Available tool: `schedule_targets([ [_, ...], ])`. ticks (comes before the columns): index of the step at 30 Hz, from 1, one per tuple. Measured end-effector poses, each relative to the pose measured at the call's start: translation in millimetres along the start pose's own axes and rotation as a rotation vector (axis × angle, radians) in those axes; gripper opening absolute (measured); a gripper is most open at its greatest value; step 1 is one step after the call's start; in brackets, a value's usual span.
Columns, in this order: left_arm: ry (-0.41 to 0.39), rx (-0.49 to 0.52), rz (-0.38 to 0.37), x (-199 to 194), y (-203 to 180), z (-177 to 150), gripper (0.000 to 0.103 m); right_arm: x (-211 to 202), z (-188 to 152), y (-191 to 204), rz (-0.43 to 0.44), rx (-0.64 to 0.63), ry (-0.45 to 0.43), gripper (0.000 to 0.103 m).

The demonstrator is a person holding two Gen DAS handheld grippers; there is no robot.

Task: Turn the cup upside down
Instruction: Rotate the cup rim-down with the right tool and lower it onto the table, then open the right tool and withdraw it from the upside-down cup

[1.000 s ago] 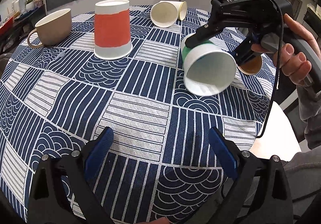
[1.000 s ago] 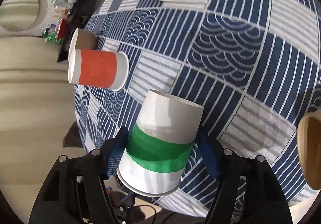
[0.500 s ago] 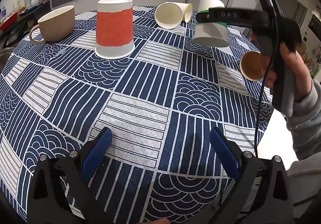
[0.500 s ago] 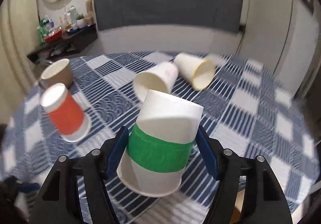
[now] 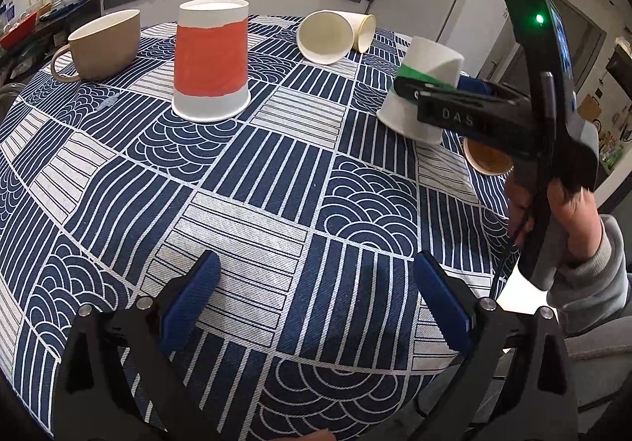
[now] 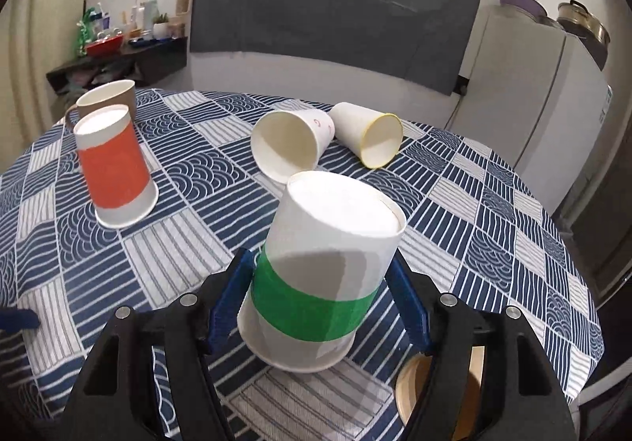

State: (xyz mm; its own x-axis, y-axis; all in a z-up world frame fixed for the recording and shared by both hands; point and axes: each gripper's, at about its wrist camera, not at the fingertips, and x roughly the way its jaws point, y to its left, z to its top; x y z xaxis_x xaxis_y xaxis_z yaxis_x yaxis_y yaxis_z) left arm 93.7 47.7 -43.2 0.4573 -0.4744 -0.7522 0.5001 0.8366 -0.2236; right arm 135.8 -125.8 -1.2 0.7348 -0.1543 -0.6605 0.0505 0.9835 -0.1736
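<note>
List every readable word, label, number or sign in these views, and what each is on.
"DAS": raised letters on the black body of the right tool, which holds the green-banded paper cup.
Small red mark on the white paper cup lying on its side: too small to read.
Nothing else is legible.

Even indoor light falls from above, leaving soft, faint shadows on the counter (image 5: 276, 164). Both views are sharp at the centre, with strong fisheye bending and black vignetting at the corners. A shadow crosses the green-banded cup (image 6: 316, 283).
</note>
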Motion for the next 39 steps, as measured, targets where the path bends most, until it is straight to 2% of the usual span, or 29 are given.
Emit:
schedule_targets([
  [8,-0.005,0.021,0.020,2,-8,2,0.096,-7,-17,-5,0.024,0.016,-0.010,0.066],
  [16,-0.008,0.028,0.048,1,-15,8,0.096,-26,-16,-15,0.015,0.017,-0.046,0.084],
  [20,-0.023,0.038,0.073,1,-22,13,0.097,-37,-16,-28,0.041,0.044,-0.061,0.085],
  [25,-0.058,0.042,0.093,2,-37,20,0.097,-54,-20,-44,0.068,0.072,-0.082,0.088],
  [28,-0.092,0.049,0.154,3,-48,22,0.097,-63,-25,-54,0.091,0.081,-0.084,0.089],
  [35,-0.194,0.059,0.249,4,-71,23,0.097,-84,-38,-71,0.074,0.087,-0.129,0.091],
  [39,-0.234,0.027,0.267,1,-79,18,0.097,-96,-46,-76,0.055,0.063,-0.163,0.093],
])
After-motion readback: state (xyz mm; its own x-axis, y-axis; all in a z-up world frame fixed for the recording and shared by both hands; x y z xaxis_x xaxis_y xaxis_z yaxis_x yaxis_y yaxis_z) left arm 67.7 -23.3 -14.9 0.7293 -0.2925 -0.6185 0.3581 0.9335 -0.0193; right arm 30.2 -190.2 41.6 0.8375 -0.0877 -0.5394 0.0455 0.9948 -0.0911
